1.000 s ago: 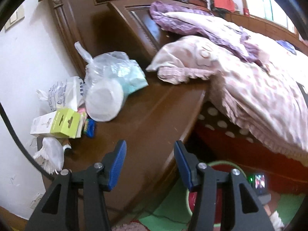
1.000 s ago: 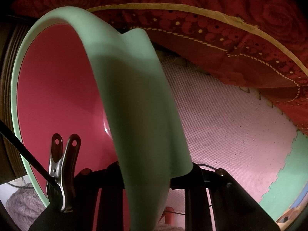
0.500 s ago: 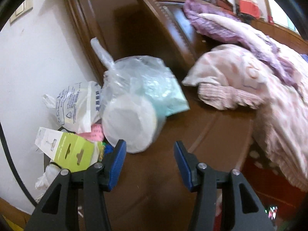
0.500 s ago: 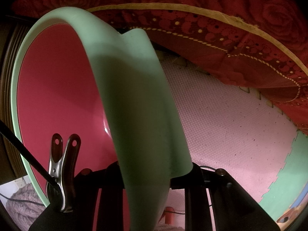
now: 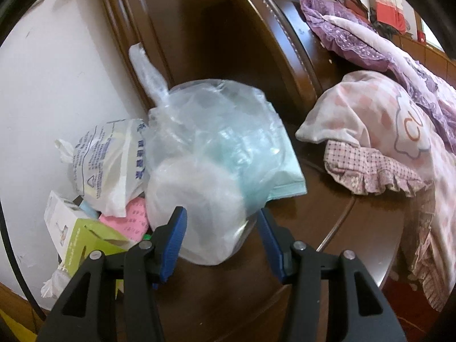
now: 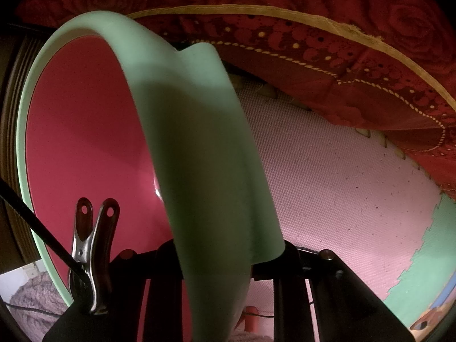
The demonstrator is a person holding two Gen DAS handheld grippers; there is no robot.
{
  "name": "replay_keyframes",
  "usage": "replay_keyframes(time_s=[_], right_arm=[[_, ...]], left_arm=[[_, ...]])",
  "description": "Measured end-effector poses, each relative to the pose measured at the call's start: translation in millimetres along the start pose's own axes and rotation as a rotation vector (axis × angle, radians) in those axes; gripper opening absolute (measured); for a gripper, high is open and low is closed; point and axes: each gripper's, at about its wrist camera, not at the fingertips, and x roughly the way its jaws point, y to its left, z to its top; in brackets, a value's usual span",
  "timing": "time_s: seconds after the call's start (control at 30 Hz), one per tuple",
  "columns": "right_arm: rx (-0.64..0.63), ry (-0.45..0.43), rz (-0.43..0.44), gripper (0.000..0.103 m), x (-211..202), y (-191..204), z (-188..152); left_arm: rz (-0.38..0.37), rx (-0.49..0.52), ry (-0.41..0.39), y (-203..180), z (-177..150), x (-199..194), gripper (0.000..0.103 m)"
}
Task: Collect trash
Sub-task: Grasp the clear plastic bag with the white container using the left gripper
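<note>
Ground was covered by the left tongs [image 5: 221,235] within the last second: the trash heap on the wooden desk [image 5: 327,228], seen well ahead a second earlier, was now right at the blue pads [image 5: 173,239]. A clear bag [image 5: 211,171] holding something pale and round lay partly between them, but the pads were held apart and were not seen pressing on it, so nothing had been gripped. Beside it, against the wall, lay a printed white bag [image 5: 111,165], pink paper [image 5: 134,216] and a green box [image 5: 88,239].

The right tongs [image 6: 225,259] were unchanged, clenched on the green rim of a red-lined bin [image 6: 85,148] over the pink floor mat [image 6: 342,193]. The approach was judged complete; closing on the clear bag was the likely next step.
</note>
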Motion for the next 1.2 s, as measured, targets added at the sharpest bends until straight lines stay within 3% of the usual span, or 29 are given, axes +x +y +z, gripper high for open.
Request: replay_keyframes(time_s=[0.3, 0.57, 0.83, 1.2], right_arm=[[0.0, 0.0, 0.001, 0.021, 0, 0, 0], [0.0, 0.001, 0.0, 0.021, 1, 1, 0], [0.0, 0.001, 0.0, 0.021, 1, 0, 0], [0.001, 0.001, 0.001, 0.021, 1, 0, 1]], left_arm=[[0.067, -0.044, 0.03, 1, 7, 15, 0.054], [0.06, -0.026, -0.028, 3, 0, 1, 0.026], [-0.036, -0.013, -0.074, 11, -19, -34, 0.018], [-0.204, 0.044, -0.082, 3, -61, -76, 0.018]])
